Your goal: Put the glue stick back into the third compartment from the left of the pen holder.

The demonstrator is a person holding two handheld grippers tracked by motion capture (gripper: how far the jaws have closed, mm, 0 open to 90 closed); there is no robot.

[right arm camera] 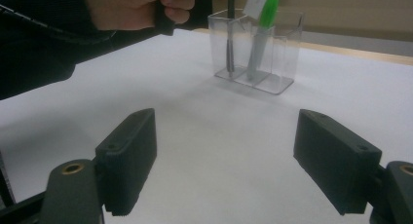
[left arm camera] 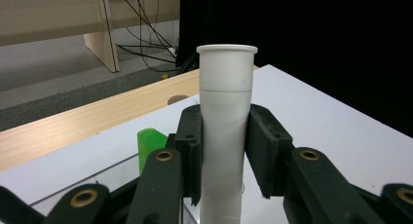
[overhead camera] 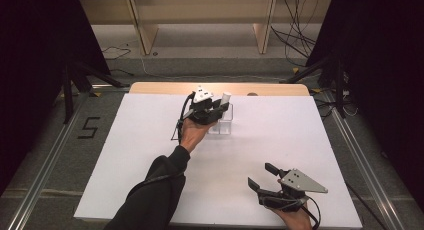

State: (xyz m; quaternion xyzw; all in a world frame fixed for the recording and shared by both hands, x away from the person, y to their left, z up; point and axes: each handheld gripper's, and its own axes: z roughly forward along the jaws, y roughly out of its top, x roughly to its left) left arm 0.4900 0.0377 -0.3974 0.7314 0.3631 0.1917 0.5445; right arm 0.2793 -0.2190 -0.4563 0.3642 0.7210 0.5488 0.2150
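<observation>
My left gripper (overhead camera: pixel 212 109) is shut on a white cylindrical tube (left arm camera: pixel 225 107), its pads (left arm camera: pixel 265 151) pressing both sides of the tube, which stands upright. It hovers over a clear plastic holder (overhead camera: pixel 223 124) with several compartments at the far middle of the white table. In the holder (right arm camera: pixel 280 63) stand a green-capped marker (right arm camera: pixel 263 34) and a thin black pen (right arm camera: pixel 230 44). The green cap (left arm camera: pixel 150 145) shows just behind the left jaw. My right gripper (overhead camera: pixel 261 175) rests open near the front right edge, nothing between its jaws (right arm camera: pixel 226 160).
The white tabletop (overhead camera: pixel 150 155) has a wooden strip (overhead camera: pixel 165 88) along its far edge. Beyond it lie floor cables (overhead camera: pixel 295 37) and wooden furniture legs (overhead camera: pixel 264 30). Dark curtains flank both sides.
</observation>
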